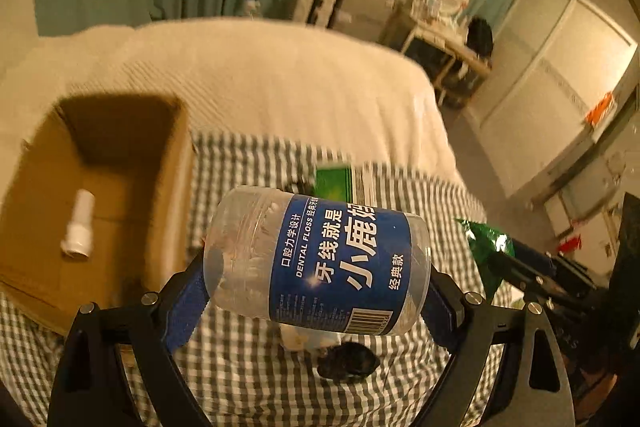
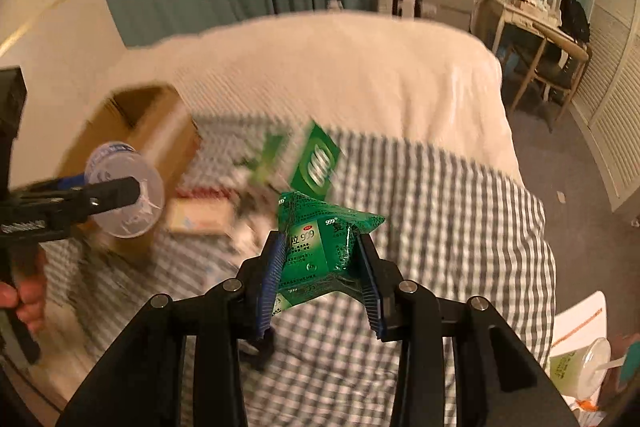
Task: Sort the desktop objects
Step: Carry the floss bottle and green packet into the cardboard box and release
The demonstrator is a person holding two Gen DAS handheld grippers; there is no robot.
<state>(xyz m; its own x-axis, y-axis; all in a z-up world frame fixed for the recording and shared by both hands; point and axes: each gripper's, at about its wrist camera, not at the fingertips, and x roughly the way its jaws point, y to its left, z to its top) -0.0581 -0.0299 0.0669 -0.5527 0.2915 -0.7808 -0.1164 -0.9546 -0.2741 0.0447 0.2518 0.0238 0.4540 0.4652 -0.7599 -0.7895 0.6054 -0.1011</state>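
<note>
The left tool [image 1: 320, 283] clamps a clear blue-labelled dental floss jar [image 1: 318, 261] sideways and the right tool [image 2: 322, 275] pinches a crumpled green foil sachet [image 2: 320, 247], both lifted clear of the checked bed cover [image 2: 440, 227], likely for dropping into the open brown cardboard box [image 1: 176, 187] at ten o'clock.

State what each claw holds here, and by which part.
Left claw: the clear floss jar, lying sideways, gripped at its two ends. Right claw: a green packet, pinched across its middle.

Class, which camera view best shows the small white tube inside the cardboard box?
The left wrist view: it looks into the cardboard box, where the white tube lies. The right wrist view shows only the box's blurred outside.
</note>
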